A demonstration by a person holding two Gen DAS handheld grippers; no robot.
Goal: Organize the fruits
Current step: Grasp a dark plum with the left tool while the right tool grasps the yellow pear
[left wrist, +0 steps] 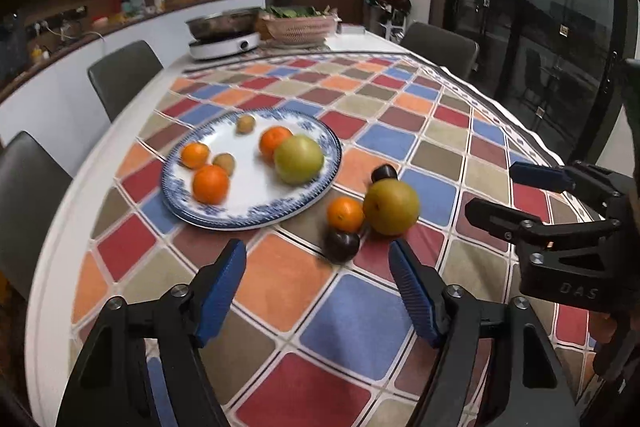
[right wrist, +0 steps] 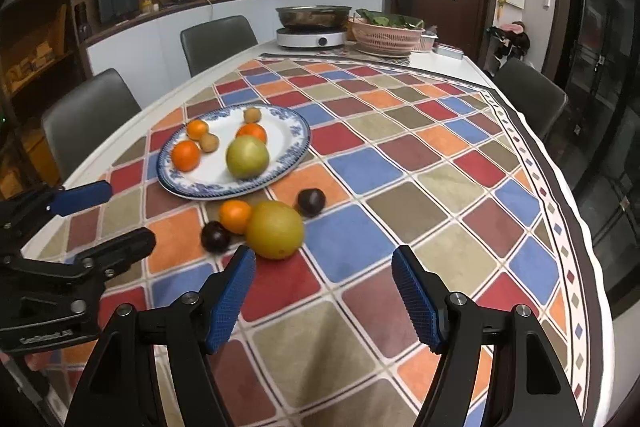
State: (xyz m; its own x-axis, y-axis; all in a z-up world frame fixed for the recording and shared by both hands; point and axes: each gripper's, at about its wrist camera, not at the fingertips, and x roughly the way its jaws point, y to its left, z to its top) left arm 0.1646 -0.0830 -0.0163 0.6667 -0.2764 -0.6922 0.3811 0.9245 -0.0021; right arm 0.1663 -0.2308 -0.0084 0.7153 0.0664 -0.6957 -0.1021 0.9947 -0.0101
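Nearby, plum (right wrist: 215,235) and tangerine (right wrist: 235,215) crowd pear (right wrist: 274,229).

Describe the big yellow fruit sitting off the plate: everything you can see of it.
The big yellow fruit is round, dull yellow-green with a matte, faintly speckled skin, whole and unmarked. It sits on the checked tablecloth, off the plate, nearer the grippers. An orange presses against one side; a dark plum lies close by, another plum behind, apart. Neither gripper touches it.
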